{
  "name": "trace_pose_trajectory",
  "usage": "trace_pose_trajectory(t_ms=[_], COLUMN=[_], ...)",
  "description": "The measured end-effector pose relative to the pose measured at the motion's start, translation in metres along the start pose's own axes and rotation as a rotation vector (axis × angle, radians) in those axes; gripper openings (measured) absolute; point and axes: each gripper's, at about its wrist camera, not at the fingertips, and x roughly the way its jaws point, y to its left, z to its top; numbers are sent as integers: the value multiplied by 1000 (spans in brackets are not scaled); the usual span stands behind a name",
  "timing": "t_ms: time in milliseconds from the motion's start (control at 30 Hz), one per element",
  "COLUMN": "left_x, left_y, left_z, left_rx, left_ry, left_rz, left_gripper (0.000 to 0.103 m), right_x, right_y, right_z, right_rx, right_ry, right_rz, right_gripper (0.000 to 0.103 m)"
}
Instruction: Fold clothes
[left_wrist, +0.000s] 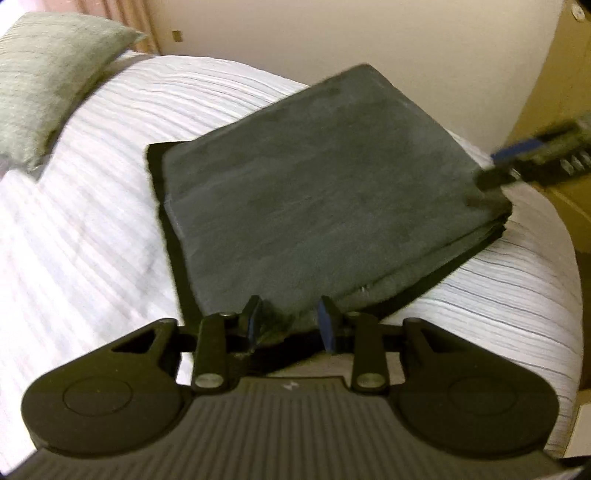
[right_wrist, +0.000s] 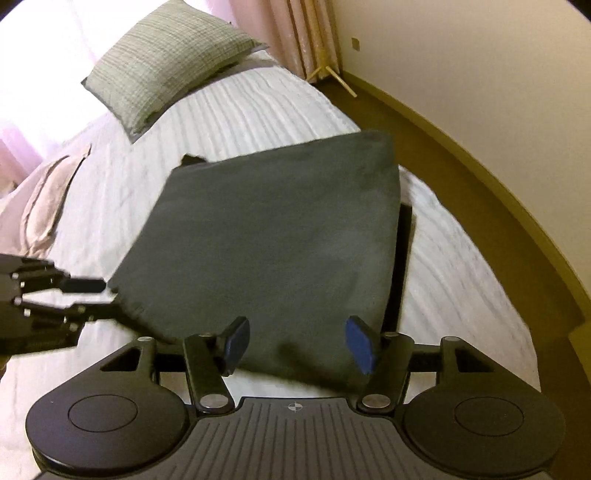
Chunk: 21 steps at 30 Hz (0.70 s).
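a folded dark garment (left_wrist: 325, 192) lies mid-frame on the striped bed (left_wrist: 92, 221). the left gripper (left_wrist: 290, 321), low centre, stands narrowly parted over the garment's near corner. the right gripper (right_wrist: 297, 345) is wide apart over its near edge. a pillow (right_wrist: 166, 62) sits upper left.

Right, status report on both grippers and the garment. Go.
Left gripper open, fingers straddling the near corner. Right gripper open over the near edge. Dark grey garment folded square, flat on white bedspread. Nothing in the way.

Matt grey cloth garment (left_wrist: 325, 192)
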Motion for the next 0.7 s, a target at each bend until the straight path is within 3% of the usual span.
trace_pose_trajectory(t_ms=[133, 200, 233, 300, 533, 700], left_x=[-41, -62, -73, -100, -169, -206], left_y=[2, 3, 3, 2, -4, -11], left_z=[-21, -32, -37, -47, -73, -82], left_rx=[-87, -129, -150, -195, -302, -233], left_ry=[-7, -26, -46, -104, -190, -238], left_rz=[1, 16, 24, 62, 46, -5], left_gripper=[51, 81, 86, 98, 102, 101], right_x=[-32, -49, -59, -77, -134, -167], right_y=[18, 29, 35, 48, 90, 120], right_z=[-29, -38, -41, -48, -60, -77], right_rx=[113, 152, 167, 197, 223, 220], right_ry=[22, 10, -3, -29, -100, -150], right_rz=[0, -17, -26, -45, -102, -146], right_gripper=[62, 69, 81, 85, 86, 89])
